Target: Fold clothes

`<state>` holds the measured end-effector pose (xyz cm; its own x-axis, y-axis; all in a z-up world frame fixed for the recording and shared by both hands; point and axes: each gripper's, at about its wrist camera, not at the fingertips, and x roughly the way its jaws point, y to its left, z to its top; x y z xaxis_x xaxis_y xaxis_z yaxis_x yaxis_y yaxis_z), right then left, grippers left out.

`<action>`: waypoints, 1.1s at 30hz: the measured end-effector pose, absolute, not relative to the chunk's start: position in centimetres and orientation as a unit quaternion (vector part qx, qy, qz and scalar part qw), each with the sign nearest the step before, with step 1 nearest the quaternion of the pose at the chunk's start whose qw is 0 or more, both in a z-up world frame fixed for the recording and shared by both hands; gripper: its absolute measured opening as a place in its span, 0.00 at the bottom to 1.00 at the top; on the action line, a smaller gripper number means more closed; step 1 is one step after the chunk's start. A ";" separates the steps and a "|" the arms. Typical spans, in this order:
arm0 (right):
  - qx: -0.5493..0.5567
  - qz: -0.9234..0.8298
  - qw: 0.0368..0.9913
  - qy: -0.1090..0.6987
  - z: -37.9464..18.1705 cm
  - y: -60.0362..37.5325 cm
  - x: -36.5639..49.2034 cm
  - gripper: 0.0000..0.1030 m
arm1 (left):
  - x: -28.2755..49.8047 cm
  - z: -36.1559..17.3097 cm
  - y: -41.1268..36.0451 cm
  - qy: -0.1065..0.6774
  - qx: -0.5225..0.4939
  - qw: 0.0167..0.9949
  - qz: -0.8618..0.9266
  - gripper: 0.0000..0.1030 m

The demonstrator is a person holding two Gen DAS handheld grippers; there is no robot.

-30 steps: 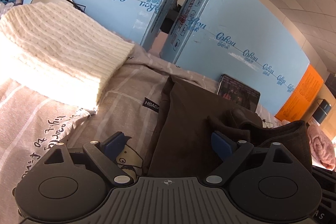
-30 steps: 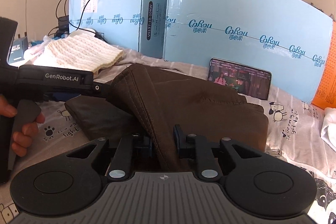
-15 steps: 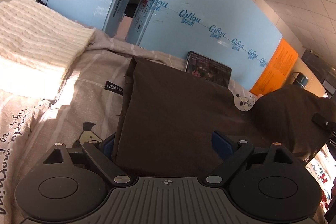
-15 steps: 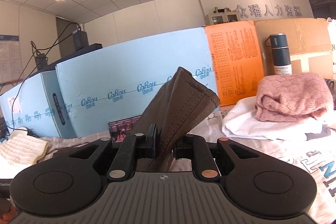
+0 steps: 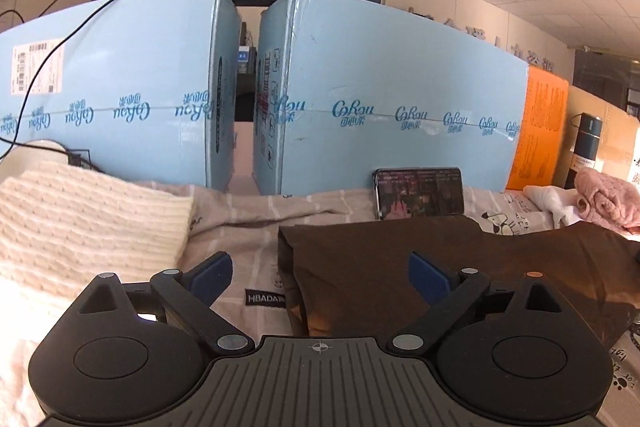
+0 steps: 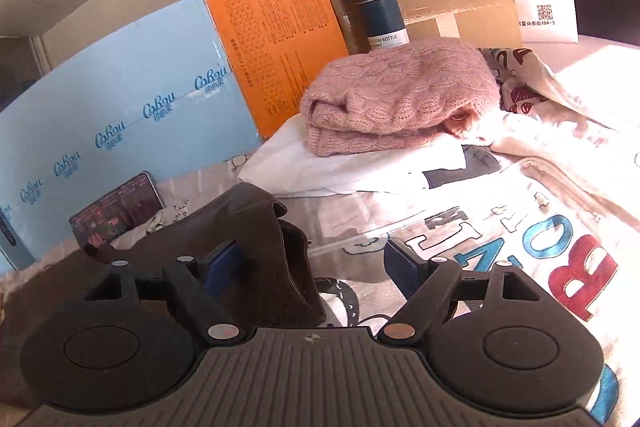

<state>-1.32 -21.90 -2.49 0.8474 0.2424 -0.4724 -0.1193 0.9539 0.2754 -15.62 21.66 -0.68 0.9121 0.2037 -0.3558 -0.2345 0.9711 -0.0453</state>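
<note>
A dark brown garment (image 5: 400, 259) lies spread flat on the bedsheet, its left edge folded. My left gripper (image 5: 320, 273) is open and empty, just above its near left corner. In the right wrist view the brown garment's end (image 6: 248, 227) lies bunched in a loose fold by my left finger. My right gripper (image 6: 316, 265) is open, with the cloth beside and under its left fingertip (image 6: 222, 261), not clamped.
A folded cream knit sweater (image 5: 80, 219) lies at left. Blue cartons (image 5: 400, 99) and a phone (image 5: 420, 191) stand behind. A folded pink sweater (image 6: 400, 99) on white clothes, a printed shirt (image 6: 540, 227), an orange box (image 6: 280, 39) and a blue bottle (image 6: 380, 11) are at right.
My right gripper carried the brown garment's end to the right, lowered it and opened, letting go. My left gripper stayed open and drew back level as the garment spread flat.
</note>
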 end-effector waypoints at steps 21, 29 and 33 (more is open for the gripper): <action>0.028 0.288 0.930 0.227 -2.4 -15.3 3.1 0.87 | 3.5 -3.2 17.5 0.351 0.153 0.901 -0.203 0.58; 0.005 0.308 0.927 0.212 -2.5 -14.6 2.4 0.89 | -1.6 -1.4 16.6 0.281 0.192 0.911 -0.234 0.11; -0.027 0.383 0.904 0.186 -1.8 -13.4 0.9 0.91 | -6.4 -1.7 14.1 0.228 0.251 0.913 -0.228 0.11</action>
